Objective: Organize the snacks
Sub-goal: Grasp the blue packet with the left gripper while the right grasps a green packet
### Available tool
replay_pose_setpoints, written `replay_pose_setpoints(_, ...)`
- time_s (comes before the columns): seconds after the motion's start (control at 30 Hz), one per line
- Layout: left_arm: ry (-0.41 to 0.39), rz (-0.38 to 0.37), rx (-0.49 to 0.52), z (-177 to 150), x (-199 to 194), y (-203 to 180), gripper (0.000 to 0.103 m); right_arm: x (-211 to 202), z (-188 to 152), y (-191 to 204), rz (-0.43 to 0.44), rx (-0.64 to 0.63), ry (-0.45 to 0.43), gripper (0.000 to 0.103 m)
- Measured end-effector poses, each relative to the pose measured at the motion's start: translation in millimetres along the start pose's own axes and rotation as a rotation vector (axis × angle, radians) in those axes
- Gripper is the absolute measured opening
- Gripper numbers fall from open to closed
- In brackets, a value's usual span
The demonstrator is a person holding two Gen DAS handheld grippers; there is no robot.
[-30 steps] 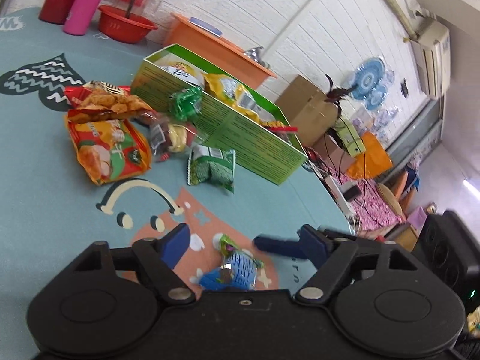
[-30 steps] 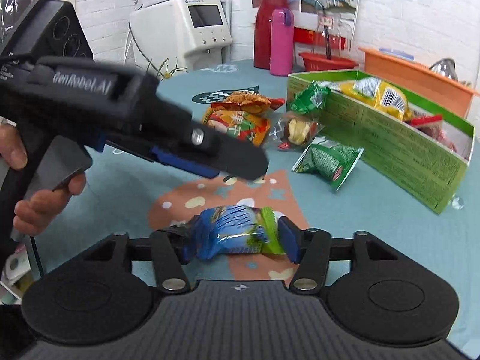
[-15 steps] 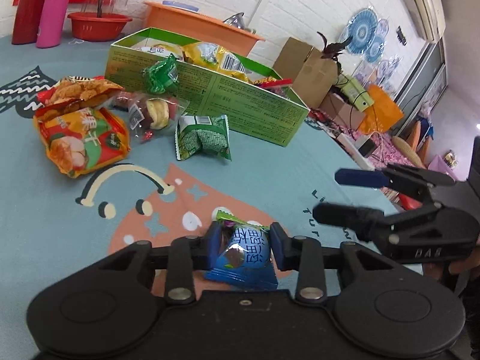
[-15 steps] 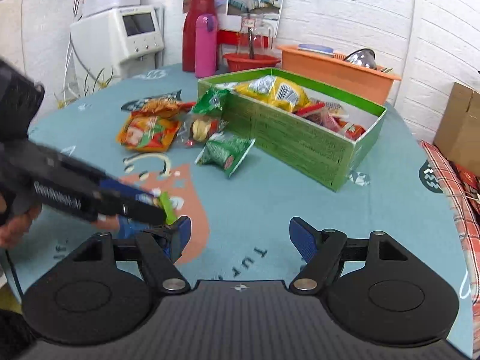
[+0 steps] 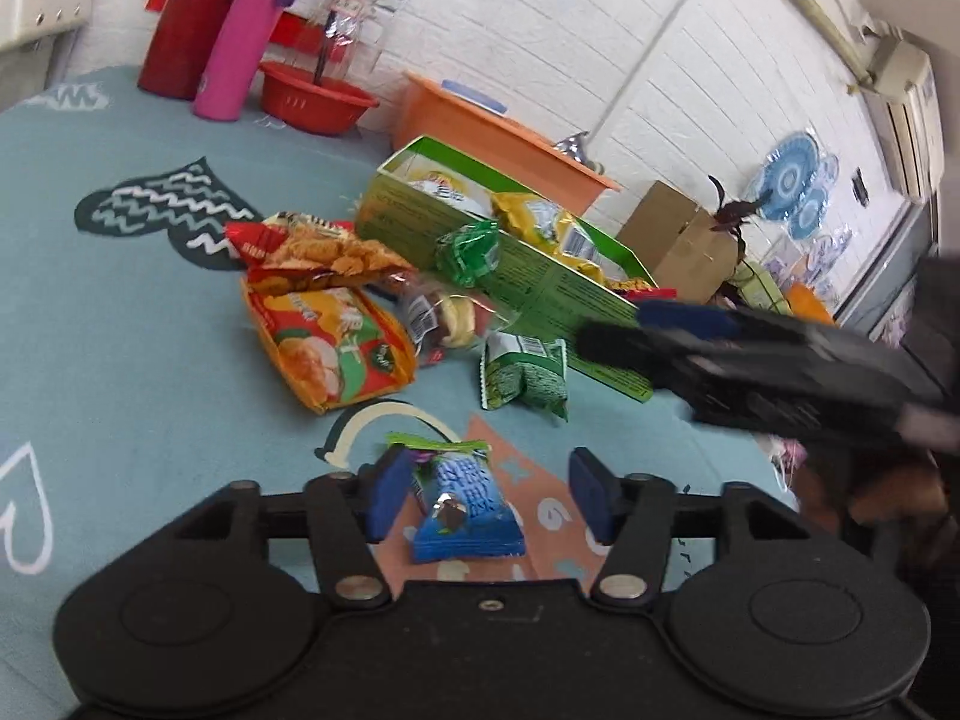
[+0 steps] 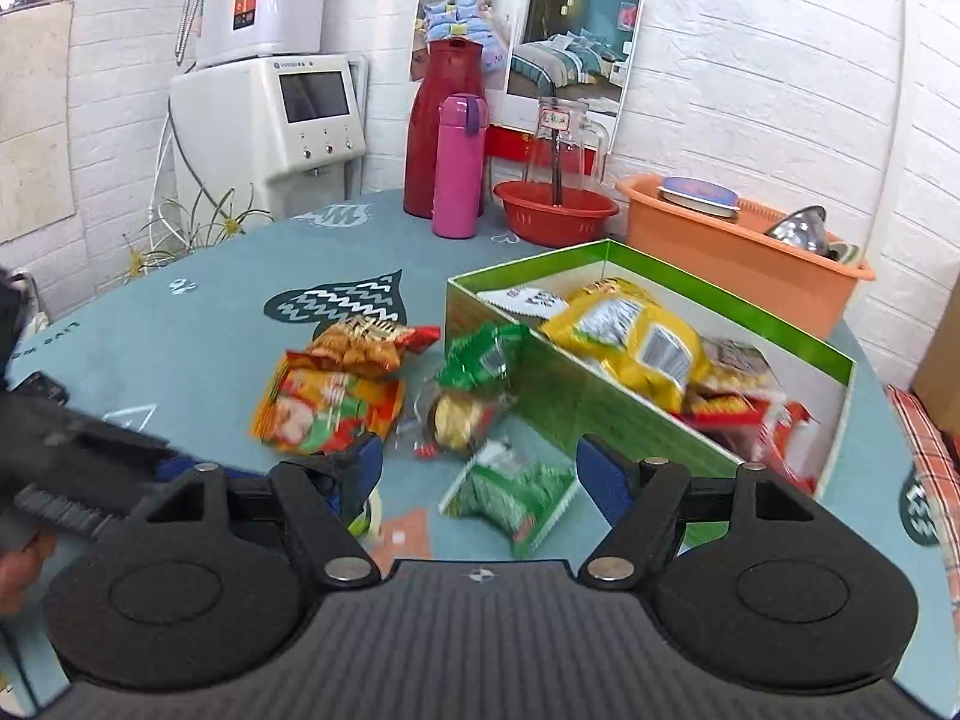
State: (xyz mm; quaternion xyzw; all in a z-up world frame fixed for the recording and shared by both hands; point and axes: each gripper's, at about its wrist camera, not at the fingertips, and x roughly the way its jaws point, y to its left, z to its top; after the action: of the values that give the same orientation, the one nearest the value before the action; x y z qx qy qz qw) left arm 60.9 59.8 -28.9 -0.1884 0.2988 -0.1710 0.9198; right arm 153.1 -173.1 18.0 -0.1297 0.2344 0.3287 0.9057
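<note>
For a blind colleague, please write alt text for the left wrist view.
The left tongs are opening around a blue snack packet on the teal table mat. Beyond lie loose snack bags and a green box holding snacks; the right tongs enter blurred from the right.

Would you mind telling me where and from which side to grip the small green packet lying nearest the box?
Grip the green packet across its puffed middle, coming from above. It lies flat on the tablecloth, apart from the box, so its two long edges are free; the crimped ends look too thin to hold well.

Both wrist views look down (closely) over the snack-strewn table (image 5: 120, 360).
</note>
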Motion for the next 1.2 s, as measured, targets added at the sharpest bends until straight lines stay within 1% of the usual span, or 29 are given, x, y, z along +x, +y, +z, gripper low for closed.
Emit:
replay_pose_setpoints(0.03, 0.010, -0.005, 0.018, 0, 2, -4, 0.099, 10, 5, 1, -0.006, -0.006, 0.004, 0.103)
replay_pose_setpoints(0.07, 0.021, -0.008, 0.028, 0, 5, -6, 0.103, 20, 10, 3, -0.015, -0.011, 0.010, 0.103)
replay_pose_setpoints(0.17, 0.043, -0.008, 0.039, -2, 11, -7, 0.103, 49, 23, 6, -0.034, -0.015, 0.019, 0.103)
replay_pose_setpoints(0.33, 0.049, 0.006, 0.019, -2, 18, 1, 0.102, 81, 32, 5, -0.049, -0.005, 0.040, 0.103)
replay_pose_setpoints(0.37, 0.054, 0.011, 0.016, -2, 20, 2, 0.097, 85, 32, 3, -0.045, 0.001, 0.045, 0.090)
replay_pose_setpoints(0.4, 0.061, 0.014, 0.017, -2, 21, 3, 0.086, 88, 31, 2, -0.043, 0.007, 0.055, 0.070)
replay_pose_setpoints(0.43, 0.059, 0.014, 0.021, -3, 22, 3, 0.076, 91, 30, 0, -0.031, 0.012, 0.069, 0.058)
replay_pose_setpoints(0.47, 0.065, 0.014, 0.020, -3, 23, 4, 0.051, 88, 28, -1, -0.029, 0.024, 0.059, 0.056)
replay_pose_setpoints(0.5, 0.067, 0.014, 0.020, -4, 23, 5, 0.038, 83, 27, -1, -0.030, 0.031, 0.046, 0.056)
replay_pose_setpoints(0.57, 0.064, 0.003, 0.018, -4, 24, 6, 0.040, 68, 24, 1, -0.028, 0.022, 0.015, 0.056)
replay_pose_setpoints(0.67, 0.065, -0.011, 0.007, -4, 24, 8, 0.040, 34, 17, -1, 0.013, 0.026, -0.020, 0.056)
replay_pose_setpoints(0.73, 0.063, -0.016, -0.017, -5, 22, 10, 0.040, 11, 8, -1, 0.035, 0.027, -0.027, 0.056)
replay_pose_setpoints(0.8, 0.065, -0.013, -0.021, -5, 20, 8, 0.040, -11, -4, -1, 0.035, 0.021, -0.026, 0.057)
replay_pose_setpoints(0.83, 0.066, -0.011, -0.017, -5, 20, 6, 0.041, -19, -11, -2, 0.037, 0.023, -0.019, 0.057)
replay_pose_setpoints(0.87, 0.060, -0.009, -0.015, -5, 18, 3, 0.043, -27, -18, -3, 0.041, 0.031, -0.004, 0.057)
replay_pose_setpoints(0.9, 0.053, -0.006, -0.013, -5, 17, 1, 0.047, -32, -25, -4, 0.041, 0.044, 0.008, 0.057)
replay_pose_setpoints(0.93, 0.050, -0.004, -0.010, -5, 16, -1, 0.050, -35, -32, -4, 0.039, 0.052, 0.021, 0.057)
replay_pose_setpoints(1.0, 0.052, 0.013, 0.005, -5, 16, -7, 0.084, -37, -45, -3, 0.028, 0.055, 0.050, 0.057)
replay_pose_setpoints(1.07, 0.062, 0.035, 0.025, -5, 19, -12, 0.091, -36, -54, -2, 0.017, 0.072, 0.067, 0.059)
replay_pose_setpoints(1.13, 0.081, 0.049, 0.035, -7, 23, -14, 0.091, -34, -61, -3, 0.021, 0.096, 0.078, 0.060)
replay_pose_setpoints(1.2, 0.078, 0.055, 0.040, -7, 24, -15, 0.092, -34, -66, -1, 0.017, 0.099, 0.082, 0.065)
